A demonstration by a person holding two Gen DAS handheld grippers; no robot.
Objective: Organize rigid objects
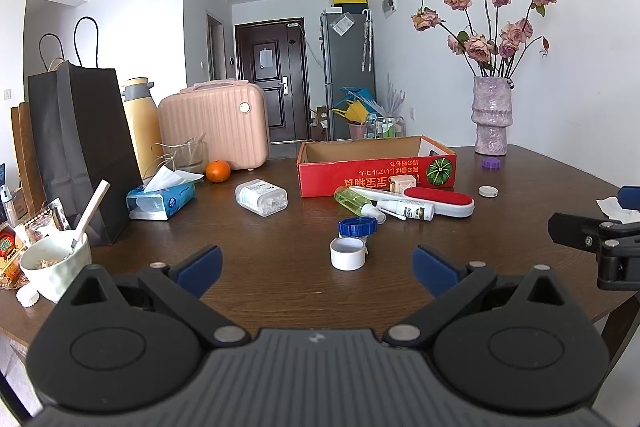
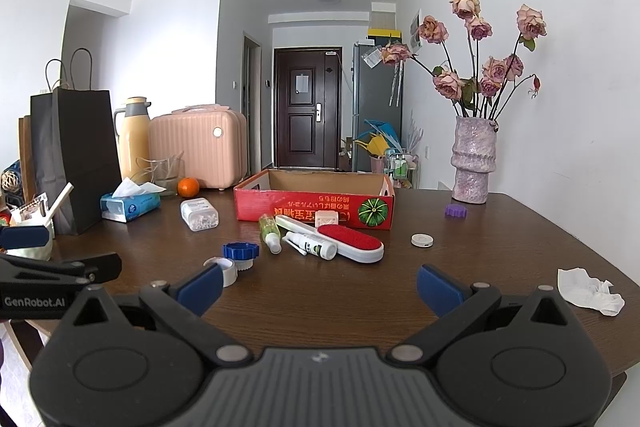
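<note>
Left wrist view alone shows your bowl (image 1: 54,263). Both your left gripper (image 1: 318,267) and right gripper (image 2: 320,287) gape wide, empty; the white tape roll (image 1: 348,253) lies just ahead of the left.

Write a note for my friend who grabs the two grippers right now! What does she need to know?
Left gripper and right gripper: both open, empty, hovering over the table.
Red box: looks empty, nothing packed yet.
In front of it: lint brush, green bottle, white spray bottle, blue cap, tape roll, pill box.
Further right: white disc, purple cap.
Left to do: put them all in the box, probably.
</note>
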